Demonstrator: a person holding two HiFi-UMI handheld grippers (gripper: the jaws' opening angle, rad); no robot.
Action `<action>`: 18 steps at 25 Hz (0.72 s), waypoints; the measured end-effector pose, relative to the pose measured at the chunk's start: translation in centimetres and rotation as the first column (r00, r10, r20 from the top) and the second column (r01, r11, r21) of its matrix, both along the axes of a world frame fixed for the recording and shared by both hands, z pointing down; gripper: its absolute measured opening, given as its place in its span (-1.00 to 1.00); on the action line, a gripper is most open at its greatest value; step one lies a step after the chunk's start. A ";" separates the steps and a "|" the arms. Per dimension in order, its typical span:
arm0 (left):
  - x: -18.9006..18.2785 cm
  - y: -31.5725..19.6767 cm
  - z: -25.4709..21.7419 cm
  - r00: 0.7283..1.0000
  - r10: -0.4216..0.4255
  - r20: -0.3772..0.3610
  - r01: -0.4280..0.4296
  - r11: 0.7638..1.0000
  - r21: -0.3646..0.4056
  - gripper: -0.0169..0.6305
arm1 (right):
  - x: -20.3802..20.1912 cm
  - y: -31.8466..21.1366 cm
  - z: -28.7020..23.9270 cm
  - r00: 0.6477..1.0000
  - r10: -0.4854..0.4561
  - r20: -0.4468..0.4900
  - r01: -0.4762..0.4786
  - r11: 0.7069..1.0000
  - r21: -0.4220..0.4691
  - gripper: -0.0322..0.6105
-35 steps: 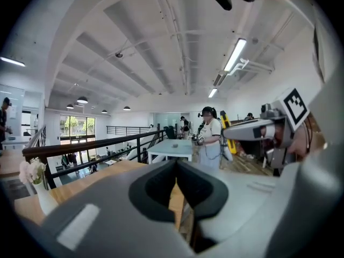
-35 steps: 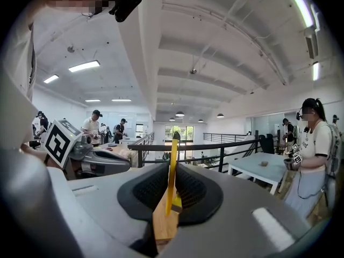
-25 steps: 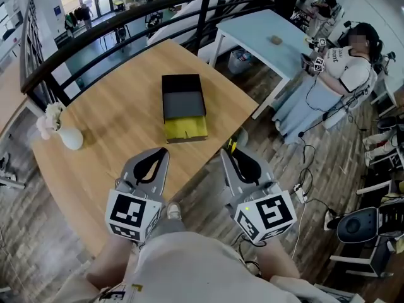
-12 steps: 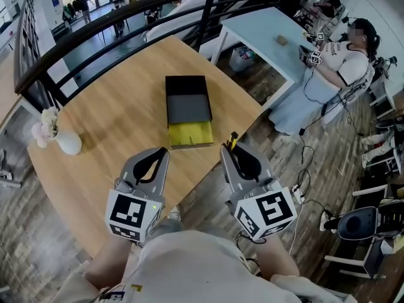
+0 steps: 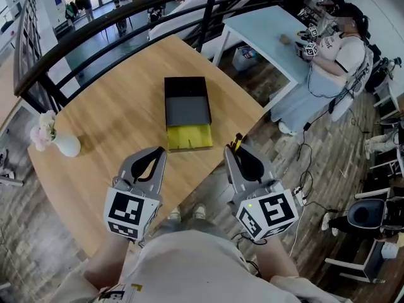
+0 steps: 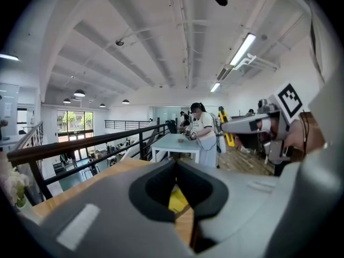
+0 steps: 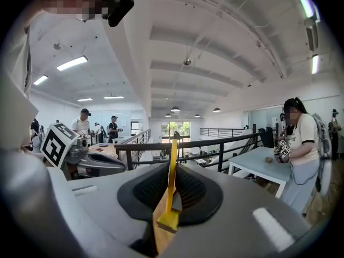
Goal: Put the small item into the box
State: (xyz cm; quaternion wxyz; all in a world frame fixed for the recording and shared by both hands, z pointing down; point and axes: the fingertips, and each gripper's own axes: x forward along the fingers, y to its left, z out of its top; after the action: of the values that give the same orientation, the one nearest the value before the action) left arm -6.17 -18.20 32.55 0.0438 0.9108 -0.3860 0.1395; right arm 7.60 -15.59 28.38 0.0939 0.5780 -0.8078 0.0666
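Observation:
A black box (image 5: 186, 108) lies on the round wooden table (image 5: 107, 112), with its yellow drawer (image 5: 189, 137) pulled out toward me. My left gripper (image 5: 157, 151) hovers over the table's near edge, left of the drawer; its jaws are shut with nothing between them, as the left gripper view (image 6: 175, 163) also shows. My right gripper (image 5: 233, 149) hangs just past the table's edge over the floor, right of the drawer. It is shut on a thin yellow item (image 7: 171, 183) with a dark tip that sticks up out of the jaws (image 5: 237, 141).
A white vase of flowers (image 5: 62, 144) stands at the table's left. A black railing (image 5: 126, 10) runs behind the table. Beyond it to the right is a pale blue table (image 5: 268, 33) with a person (image 5: 333, 52) beside it. Cables and chairs crowd the floor at right.
The grippers have barely moved; the right one has drifted slightly right. The person at the far table has shifted along it.

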 end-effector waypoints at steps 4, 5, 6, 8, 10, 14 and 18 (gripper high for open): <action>0.8 -0.5 -0.6 0.999 -0.031 0.013 0.031 0.999 0.006 -0.94 | 1.4 -0.5 0.4 1.000 -0.019 0.014 0.019 1.000 -0.009 -0.77; 1.1 -0.5 -0.6 0.999 -0.038 0.012 0.038 0.999 0.003 -0.94 | 1.7 -0.6 0.5 1.000 -0.025 0.015 0.025 1.000 -0.011 -0.77; 1.3 -0.5 -0.5 0.999 -0.044 0.011 0.044 0.999 0.000 -0.94 | 2.0 -0.7 0.6 0.999 -0.029 0.016 0.029 1.000 -0.011 -0.77; 1.8 -0.4 -0.3 0.999 -0.048 0.016 0.048 0.999 -0.002 -0.94 | 2.6 -0.8 0.8 0.999 -0.036 0.017 0.036 0.999 -0.012 -0.77; 2.2 -0.5 0.1 0.999 -0.049 0.023 0.049 0.999 -0.003 -0.94 | 3.0 -1.0 1.2 0.999 -0.041 0.018 0.041 0.999 -0.014 -0.77; 2.3 -1.0 0.4 0.998 -0.062 0.018 0.062 0.998 -0.010 -0.94 | 3.3 -1.5 1.7 0.999 -0.052 0.014 0.053 0.998 -0.028 -0.77; 2.5 -1.9 0.5 0.998 -0.064 0.020 0.064 0.998 -0.004 -0.94 | 3.1 -2.5 1.6 0.994 -0.096 0.047 0.098 0.994 -0.047 -0.77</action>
State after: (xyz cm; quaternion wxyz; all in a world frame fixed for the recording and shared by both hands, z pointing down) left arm -3.71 -20.10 33.06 0.0463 0.8964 -0.4153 0.1480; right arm 10.73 -18.06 29.98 0.0931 0.5341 -0.8350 0.0946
